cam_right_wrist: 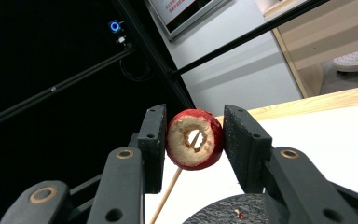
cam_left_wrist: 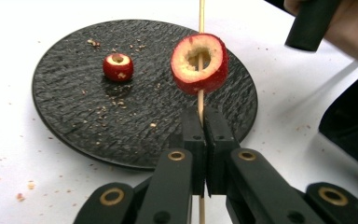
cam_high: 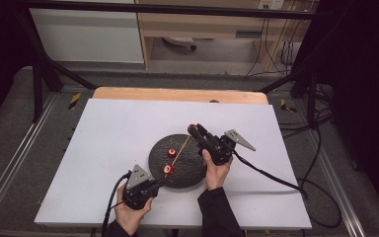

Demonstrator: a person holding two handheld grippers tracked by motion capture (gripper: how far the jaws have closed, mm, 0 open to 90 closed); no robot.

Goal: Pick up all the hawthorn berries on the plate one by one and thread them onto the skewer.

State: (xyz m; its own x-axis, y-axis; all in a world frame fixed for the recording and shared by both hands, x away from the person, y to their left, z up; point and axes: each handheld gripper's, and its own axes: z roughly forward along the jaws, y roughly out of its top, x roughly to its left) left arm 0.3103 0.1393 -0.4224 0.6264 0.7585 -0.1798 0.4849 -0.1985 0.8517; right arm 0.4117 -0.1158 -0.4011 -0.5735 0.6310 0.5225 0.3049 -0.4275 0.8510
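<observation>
High view: left tongs clamped on skewer over black plate; right tongs gripping cored red fruit, seemingly hawthorn.

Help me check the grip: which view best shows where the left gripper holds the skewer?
The left gripper view: the left gripper pinches the skewer just below a threaded fruit ring. The high view shows it small; the right gripper view shows another stretch.
</observation>
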